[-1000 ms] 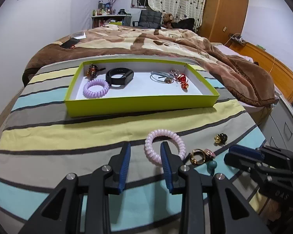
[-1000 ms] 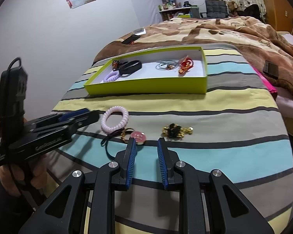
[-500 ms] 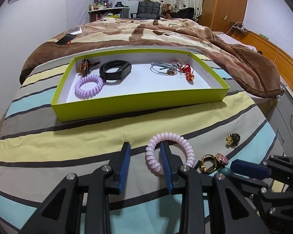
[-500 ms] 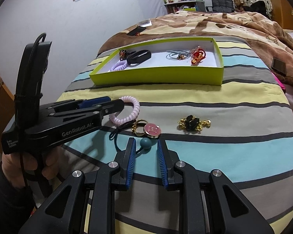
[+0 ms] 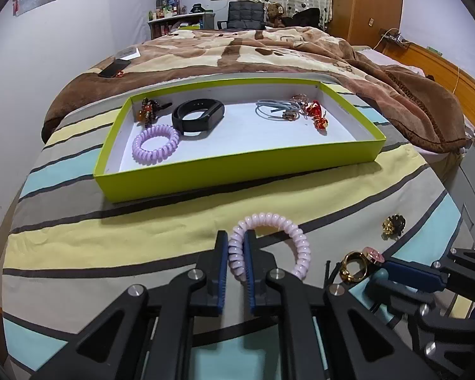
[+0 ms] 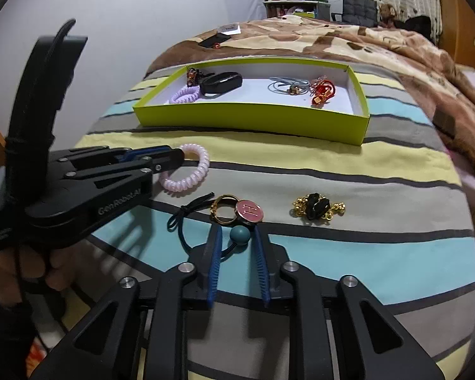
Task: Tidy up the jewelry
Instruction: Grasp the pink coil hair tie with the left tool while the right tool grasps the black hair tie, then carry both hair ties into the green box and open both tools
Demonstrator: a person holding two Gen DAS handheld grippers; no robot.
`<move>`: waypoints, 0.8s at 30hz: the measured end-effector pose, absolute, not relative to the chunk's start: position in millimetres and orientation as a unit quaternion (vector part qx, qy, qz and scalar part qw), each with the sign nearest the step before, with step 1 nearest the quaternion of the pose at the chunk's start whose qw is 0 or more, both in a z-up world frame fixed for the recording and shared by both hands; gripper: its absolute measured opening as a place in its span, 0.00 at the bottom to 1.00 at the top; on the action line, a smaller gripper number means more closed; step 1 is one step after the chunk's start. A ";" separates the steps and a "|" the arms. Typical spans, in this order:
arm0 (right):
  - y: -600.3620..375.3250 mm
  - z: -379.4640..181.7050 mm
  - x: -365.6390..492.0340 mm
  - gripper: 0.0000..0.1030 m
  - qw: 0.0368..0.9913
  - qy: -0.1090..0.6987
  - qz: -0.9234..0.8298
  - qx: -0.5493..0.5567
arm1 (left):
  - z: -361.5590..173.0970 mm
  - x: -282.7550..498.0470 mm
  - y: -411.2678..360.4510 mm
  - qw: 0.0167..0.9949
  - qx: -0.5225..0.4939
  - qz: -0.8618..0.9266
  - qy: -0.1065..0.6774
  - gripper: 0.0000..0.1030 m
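On a bed with a striped cover, the left hand-held gripper has just been closing, and its blue pads now pinch the near side of a pale pink spiral hair tie, which still lies on the cover. Just to its right, the right hand-held gripper has also just been narrowing; a teal bead on a black elastic cord sits between its pads, though small gaps remain on both sides of the bead. Touching the bead's far side are a gold ring and a pink round charm. A gold and black clip lies apart to the right. Farther back, a lime green tray holds a purple spiral hair tie, a black wristband, and some smaller pieces.
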State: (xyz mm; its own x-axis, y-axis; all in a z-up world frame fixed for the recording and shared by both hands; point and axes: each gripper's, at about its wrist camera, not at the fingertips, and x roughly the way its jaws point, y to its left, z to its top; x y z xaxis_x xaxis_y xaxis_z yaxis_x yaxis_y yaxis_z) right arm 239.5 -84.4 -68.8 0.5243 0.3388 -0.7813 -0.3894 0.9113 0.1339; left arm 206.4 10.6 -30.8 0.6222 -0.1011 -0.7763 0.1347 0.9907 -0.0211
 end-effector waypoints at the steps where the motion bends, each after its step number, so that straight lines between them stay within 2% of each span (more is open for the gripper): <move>1: -84.4 -69.0 239.4 0.13 0.874 0.440 0.204 -0.034 | -30.6 206.1 11.4 0.900 0.018 -0.066 0.430 0.10; 24: -110.8 -34.9 237.9 0.13 0.900 0.387 0.201 -0.002 | -3.4 176.6 21.7 0.917 -0.036 -0.088 0.388 0.09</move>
